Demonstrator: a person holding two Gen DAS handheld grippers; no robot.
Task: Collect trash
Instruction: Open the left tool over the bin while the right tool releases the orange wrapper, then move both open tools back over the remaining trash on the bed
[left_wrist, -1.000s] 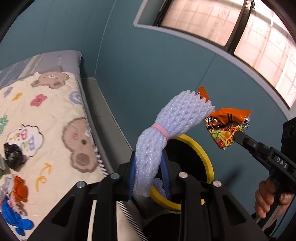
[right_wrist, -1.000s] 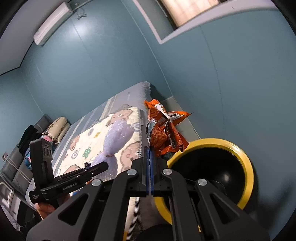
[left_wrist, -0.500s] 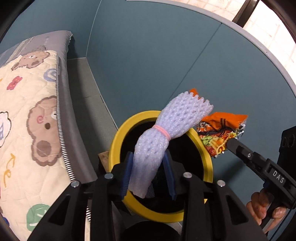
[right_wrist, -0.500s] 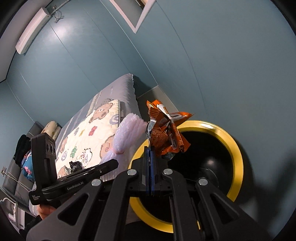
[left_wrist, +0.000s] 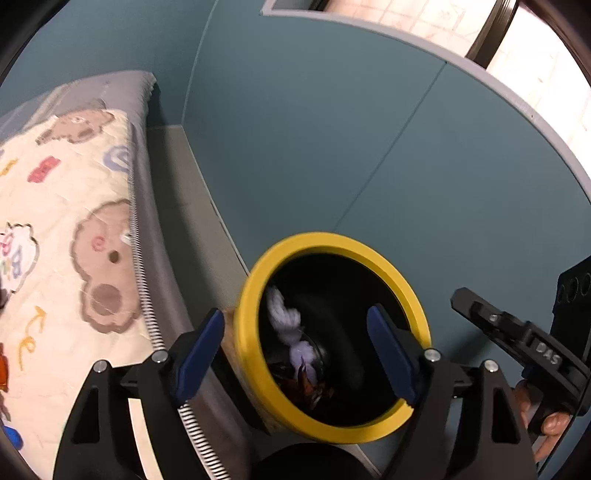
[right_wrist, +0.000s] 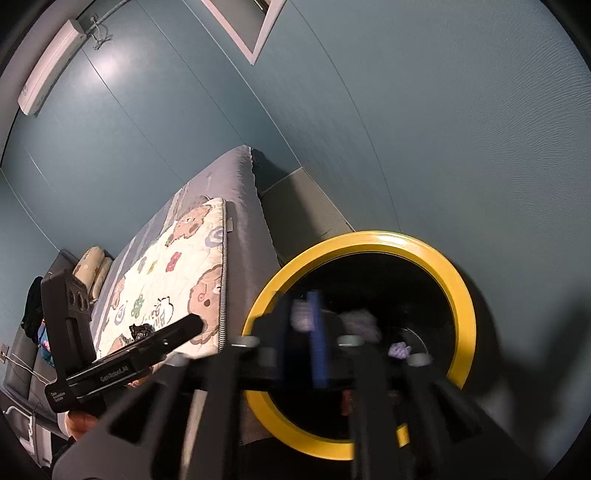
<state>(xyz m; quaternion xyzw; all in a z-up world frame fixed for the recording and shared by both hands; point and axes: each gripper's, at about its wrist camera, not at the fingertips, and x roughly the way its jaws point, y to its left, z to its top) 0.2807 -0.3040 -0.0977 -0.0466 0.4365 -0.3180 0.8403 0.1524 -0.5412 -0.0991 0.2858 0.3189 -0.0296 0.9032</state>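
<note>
Showing, from left to right: bed (left_wrist: 155, 295) with bear-print quilt (left_wrist: 66, 229) and leftover scraps at its far left edge; yellow-rimmed bin (left_wrist: 255, 373) on the floor between bed and blue wall (left_wrist: 332, 129); right-hand tool at the far right.

Left tongs (left_wrist: 295, 350): blue pads spread wide either side of the bin mouth, nothing between them; jaws just opened. White foam netting (left_wrist: 284, 317), gripped in these pads half a second earlier, now lying loose inside the bin. Orange snack wrapper (left_wrist: 308, 384) visible below it, near the dark bottom.

Right tongs (right_wrist: 325, 347): blurred in their own view, one blue pad discernible over the bin (right_wrist: 461, 295); jaws just opened from a pinch, partly apart, nothing seen between them. Wrapper no longer at the tips, as it was half a second ago. Seen from the left camera as a black beak (left_wrist: 480, 314) beside the bin, tips bare, held by a hand (left_wrist: 546, 424).

Meaning for the task: both pieces judged delivered, drop step complete for this pair. Remaining: a dark crumpled scrap (right_wrist: 140, 330) on the quilt, plus small coloured bits at the quilt's near edge, too cropped to identify. Likely next: swinging both tools back toward the bed for another pick-up.
</note>
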